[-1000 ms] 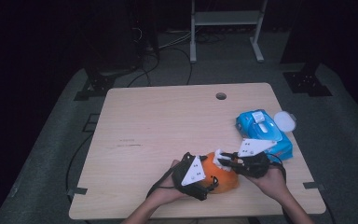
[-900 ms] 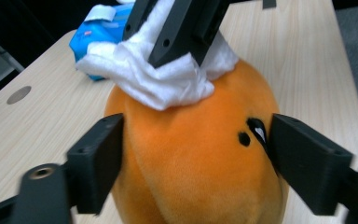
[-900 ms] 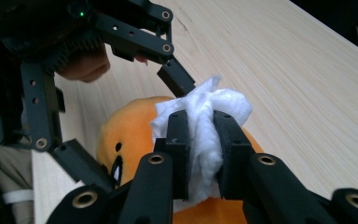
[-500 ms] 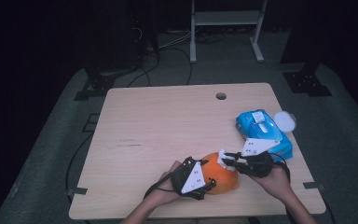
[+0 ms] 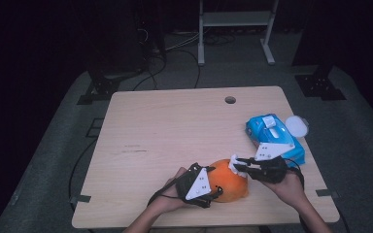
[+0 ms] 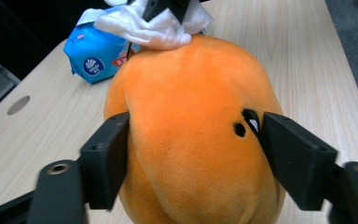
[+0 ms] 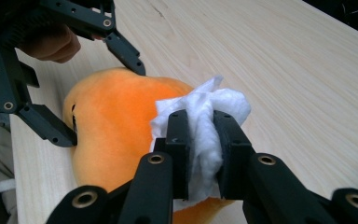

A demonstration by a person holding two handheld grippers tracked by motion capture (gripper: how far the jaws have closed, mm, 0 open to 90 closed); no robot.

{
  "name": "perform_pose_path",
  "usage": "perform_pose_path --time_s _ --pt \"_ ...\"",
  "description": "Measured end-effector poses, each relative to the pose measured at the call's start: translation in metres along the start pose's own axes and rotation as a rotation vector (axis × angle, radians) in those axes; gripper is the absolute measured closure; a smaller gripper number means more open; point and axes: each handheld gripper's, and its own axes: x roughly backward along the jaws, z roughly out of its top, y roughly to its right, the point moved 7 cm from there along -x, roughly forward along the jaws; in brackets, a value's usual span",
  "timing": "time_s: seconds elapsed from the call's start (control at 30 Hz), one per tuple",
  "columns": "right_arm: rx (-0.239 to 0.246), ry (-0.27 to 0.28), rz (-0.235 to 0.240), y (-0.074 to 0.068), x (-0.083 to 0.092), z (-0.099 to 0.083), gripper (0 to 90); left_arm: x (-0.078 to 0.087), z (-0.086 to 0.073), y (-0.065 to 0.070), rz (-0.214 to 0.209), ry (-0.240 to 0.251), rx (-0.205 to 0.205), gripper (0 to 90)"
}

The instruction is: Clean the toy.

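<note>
Near the table's front edge, the left gripper (image 6: 193, 154) clamps the orange plush toy (image 6: 191, 126); the right gripper (image 7: 200, 140), pinching a white wipe (image 7: 205, 116), should rub gently without dislodging it.

Left gripper (image 5: 212, 180) jaws reopening – orange plush (image 5: 230, 182) between.

Lab-like recording space: lone wooden table (image 5: 175, 126), dark surround, floor cables (image 5: 175, 46), metal stand (image 5: 235, 29).
</note>
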Motion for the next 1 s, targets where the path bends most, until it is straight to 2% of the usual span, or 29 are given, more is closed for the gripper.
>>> perform_pose_path --time_s 0.03,0.07,0.1,0.17,0.2,0.23,0.33,0.53,0.6,0.7,0.77,0.8,0.87,1.0 --pt "0.004 -0.005 -0.006 -0.002 -0.001 0.001 76.6 0.0 0.003 -0.001 0.0 0.004 0.01 16.5" --pt "0.01 -0.002 -0.011 -0.004 -0.003 0.003 76.6 0.001 0.008 0.0 0.006 0.031 0.009 13.4" --pt "0.012 0.009 0.005 -0.008 -0.005 0.006 76.6 0.0 0.011 0.001 0.006 0.041 0.005 12.9" --pt "0.024 0.017 0.034 -0.015 -0.009 0.012 76.6 -0.002 0.011 0.004 0.018 0.017 -0.028 15.6" --pt "0.034 0.013 0.032 -0.017 -0.01 0.014 76.6 -0.002 0.008 0.004 0.027 0.003 -0.045 19.5" --pt "0.049 0.002 0.028 -0.018 -0.011 0.014 76.6 -0.001 0.006 0.003 0.018 0.005 -0.026 22.6" --pt "0.033 0.003 0.032 -0.014 -0.009 0.011 76.6 0.0 0.001 -0.001 0.004 0.013 0.013 26.2" --pt "0.012 -0.011 0.009 -0.007 0.0 -0.003 76.6 0.003 -0.007 -0.009 0.006 -0.002 0.071 26.8" --pt "0.014 -0.009 0.011 -0.008 -0.001 -0.003 76.6 0.003 -0.005 -0.009 0.0 0.004 0.066 25.8" --pt "0.037 -0.006 0.022 -0.017 -0.006 0.004 76.6 0.002 0.002 -0.005 -0.006 0.028 0.046 18.3" --pt "0.048 -0.005 0.037 -0.022 -0.009 0.008 76.6 0.001 0.0 -0.004 0.0 0.018 0.029 18.6" --pt "0.059 -0.008 0.037 -0.023 -0.01 0.009 76.6 0.001 -0.001 -0.005 0.002 0.012 0.03 21.7" --pt "0.061 -0.012 0.034 -0.022 -0.01 0.009 76.6 0.003 -0.005 -0.011 0.003 0.0 0.063 25.8" --pt "0.026 -0.014 0.03 -0.012 -0.007 0.001 76.6 0.005 -0.012 -0.018 0.002 0.005 0.12 27.5"
